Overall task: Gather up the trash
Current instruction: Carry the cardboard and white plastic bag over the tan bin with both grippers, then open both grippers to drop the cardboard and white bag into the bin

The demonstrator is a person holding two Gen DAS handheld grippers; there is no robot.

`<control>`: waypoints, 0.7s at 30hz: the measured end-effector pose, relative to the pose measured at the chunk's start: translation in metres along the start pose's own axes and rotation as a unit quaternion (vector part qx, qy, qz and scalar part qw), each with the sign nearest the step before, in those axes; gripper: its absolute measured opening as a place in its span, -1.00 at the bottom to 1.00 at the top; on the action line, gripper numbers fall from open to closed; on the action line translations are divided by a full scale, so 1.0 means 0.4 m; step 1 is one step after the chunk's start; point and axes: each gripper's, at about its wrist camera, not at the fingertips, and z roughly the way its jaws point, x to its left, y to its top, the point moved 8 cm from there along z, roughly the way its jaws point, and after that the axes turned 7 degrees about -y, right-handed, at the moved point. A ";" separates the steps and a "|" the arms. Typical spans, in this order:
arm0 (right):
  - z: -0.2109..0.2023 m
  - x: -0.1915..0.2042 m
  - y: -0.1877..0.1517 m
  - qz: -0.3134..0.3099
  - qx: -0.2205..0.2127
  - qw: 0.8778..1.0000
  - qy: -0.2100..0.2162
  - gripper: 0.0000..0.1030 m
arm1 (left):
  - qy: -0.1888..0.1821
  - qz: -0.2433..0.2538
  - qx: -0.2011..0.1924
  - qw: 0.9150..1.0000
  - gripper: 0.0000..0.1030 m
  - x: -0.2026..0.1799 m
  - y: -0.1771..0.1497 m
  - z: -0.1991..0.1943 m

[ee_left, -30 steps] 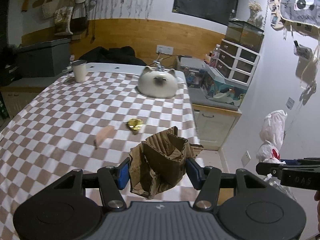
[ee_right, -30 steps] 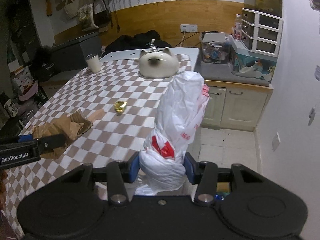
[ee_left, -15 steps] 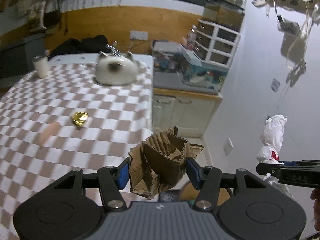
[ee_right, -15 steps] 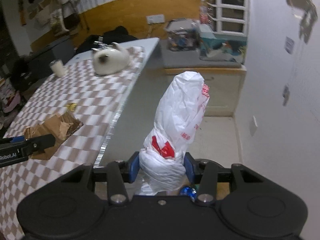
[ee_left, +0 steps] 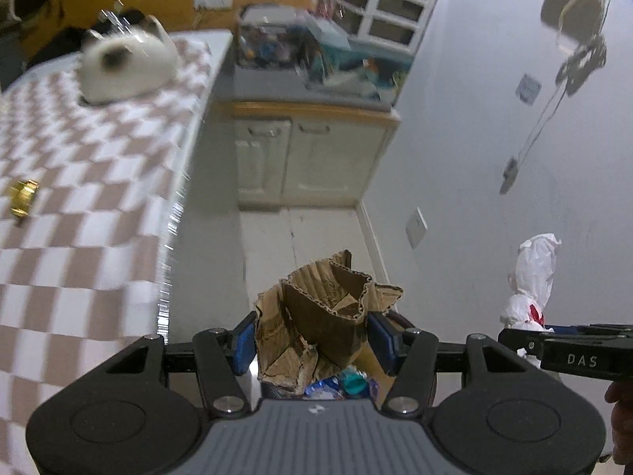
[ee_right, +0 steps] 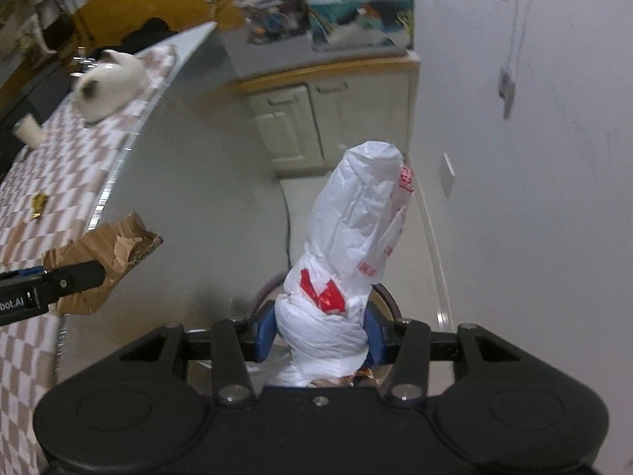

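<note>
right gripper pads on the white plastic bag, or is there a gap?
Touching. The right wrist view shows the right gripper with both blue pads pressed against the white plastic bag's twisted lower part, no gap either side.

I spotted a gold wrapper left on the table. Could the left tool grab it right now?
Probably not. The left tool is already clamped on crumpled cardboard and hangs off the table, above the bin; the gold wrapper lies well off to the side.

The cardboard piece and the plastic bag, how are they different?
The torn cardboard piece is brown, stiff and ragged; the plastic bag is white with red print, soft and crinkly. The cardboard is clamped in the left gripper, the bag in the right gripper. Both are trash, held past the table's edge.
</note>
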 end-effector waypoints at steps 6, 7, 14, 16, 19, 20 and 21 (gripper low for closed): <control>0.106 -0.034 -0.021 0.020 0.043 0.999 -0.011 -0.08 | -0.019 -0.003 0.058 0.998 0.13 -0.010 -0.027 0.157; 0.130 -0.036 -0.030 0.022 0.053 0.998 -0.010 -0.08 | -0.021 -0.003 0.069 0.997 0.13 -0.011 -0.034 0.183; 0.280 -0.028 -0.116 0.046 0.130 0.990 0.004 -0.07 | -0.035 0.004 0.117 0.993 0.13 -0.019 -0.066 0.331; 0.318 -0.024 -0.137 0.061 0.150 0.987 0.013 -0.07 | -0.039 0.009 0.124 0.992 0.13 -0.026 -0.067 0.362; 0.368 -0.012 -0.157 0.086 0.175 0.981 0.026 -0.07 | -0.047 0.014 0.129 0.990 0.13 -0.038 -0.063 0.406; 0.380 -0.011 -0.162 0.091 0.179 0.979 0.027 -0.06 | -0.051 0.012 0.129 0.990 0.17 -0.042 -0.060 0.420; 0.392 -0.009 -0.165 0.093 0.181 0.979 0.026 -0.05 | -0.056 0.009 0.127 0.990 0.28 -0.045 -0.057 0.434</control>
